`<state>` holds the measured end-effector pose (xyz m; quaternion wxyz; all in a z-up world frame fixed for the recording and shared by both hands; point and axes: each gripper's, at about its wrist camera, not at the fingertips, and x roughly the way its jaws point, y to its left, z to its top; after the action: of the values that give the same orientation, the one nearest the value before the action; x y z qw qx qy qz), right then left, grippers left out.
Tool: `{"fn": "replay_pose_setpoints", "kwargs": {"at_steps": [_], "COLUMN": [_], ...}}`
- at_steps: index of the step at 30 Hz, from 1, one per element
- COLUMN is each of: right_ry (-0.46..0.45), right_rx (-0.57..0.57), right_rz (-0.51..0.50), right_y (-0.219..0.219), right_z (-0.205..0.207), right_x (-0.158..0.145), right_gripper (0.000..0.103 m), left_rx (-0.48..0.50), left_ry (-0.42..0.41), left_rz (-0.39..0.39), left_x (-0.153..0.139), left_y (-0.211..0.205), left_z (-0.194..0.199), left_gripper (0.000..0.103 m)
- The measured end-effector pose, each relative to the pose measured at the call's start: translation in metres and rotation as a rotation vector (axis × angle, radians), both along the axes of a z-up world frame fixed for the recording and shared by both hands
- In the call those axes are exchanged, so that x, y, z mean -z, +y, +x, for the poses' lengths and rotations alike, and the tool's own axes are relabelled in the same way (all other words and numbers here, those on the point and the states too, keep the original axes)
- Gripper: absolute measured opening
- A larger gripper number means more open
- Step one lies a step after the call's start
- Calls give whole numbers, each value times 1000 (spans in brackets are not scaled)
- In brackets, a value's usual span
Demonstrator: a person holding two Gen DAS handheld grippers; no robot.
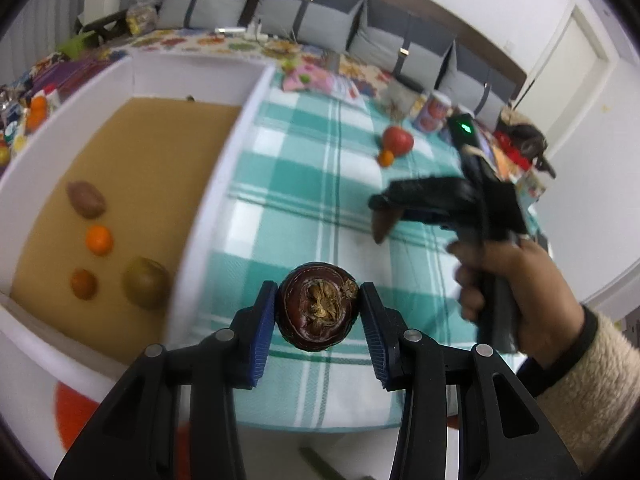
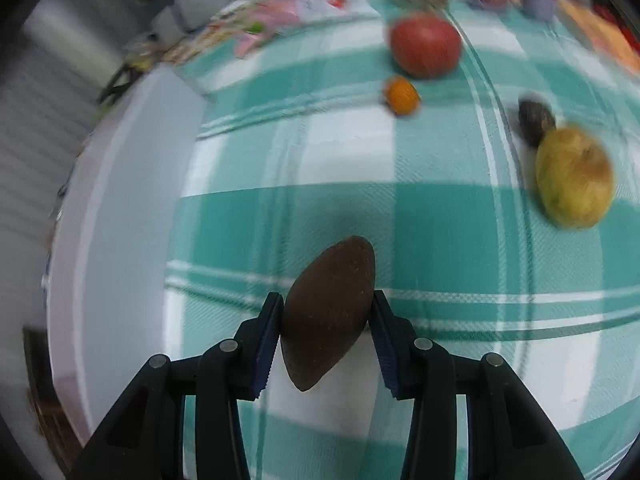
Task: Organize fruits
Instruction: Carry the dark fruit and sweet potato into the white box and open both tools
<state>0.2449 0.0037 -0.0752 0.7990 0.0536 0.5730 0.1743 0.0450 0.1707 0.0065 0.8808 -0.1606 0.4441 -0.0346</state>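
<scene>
— What's she got in the left tongs (image 1: 319, 312)?

— A dark purple mangosteen (image 1: 318, 307), clamped between the two blue pads (image 1: 262, 334), held up over the teal-checked cloth (image 1: 304, 184), just beside the white rim of the tray (image 1: 224, 184).

— And the other hand?

— The right tongs (image 2: 327, 320) are closed on a brown, pointed, oval fruit (image 2: 329, 312) — a sapodilla, by the look of it. From the left side you can see it hanging from the black tool in her right hand (image 1: 516, 280), above the cloth and well out from the tray.

— Anything in the tray already?

— Four pieces on the tan liner (image 1: 132, 184): another brown oval fruit (image 1: 85, 199), a small orange (image 1: 99, 240), a darker orange-brown one (image 1: 83, 283), and a greenish kiwi (image 1: 145, 282) beside it. They lie near each other but apart.

— What's out on the surface?

— A red apple (image 2: 425, 45) with a little tangerine (image 2: 401, 95) just beside it. Off to the right, a yellow-green pear (image 2: 574, 177) touching something small and dark (image 2: 535, 119) — too blurred for me to name.
</scene>
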Motion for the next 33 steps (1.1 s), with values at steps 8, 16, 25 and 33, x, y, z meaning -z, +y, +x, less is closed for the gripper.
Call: {"fn": "replay_pose_setpoints", "kwargs": {"at_steps": [8,16,25,33], "right_ry": [-143,-135,-46,-88], "right_rx": [-412,-565,-649,-592], "right_rz": [93,107,-70,-90], "right_y": [103,192,247,243], "right_z": [-61,-71,-67,-59], "right_x": [-115,-116,-36,-30], "right_gripper": [44,44,44,78], "left_rx": [-126,-293,-311,-350], "left_ry": [1,111,233,207], "left_rz": [83,103,74,125], "left_x": [-34,-1,56,52], "left_y": [75,152,167,165], "left_z": [17,23,42,36], "left_gripper": [43,43,43,80]}}
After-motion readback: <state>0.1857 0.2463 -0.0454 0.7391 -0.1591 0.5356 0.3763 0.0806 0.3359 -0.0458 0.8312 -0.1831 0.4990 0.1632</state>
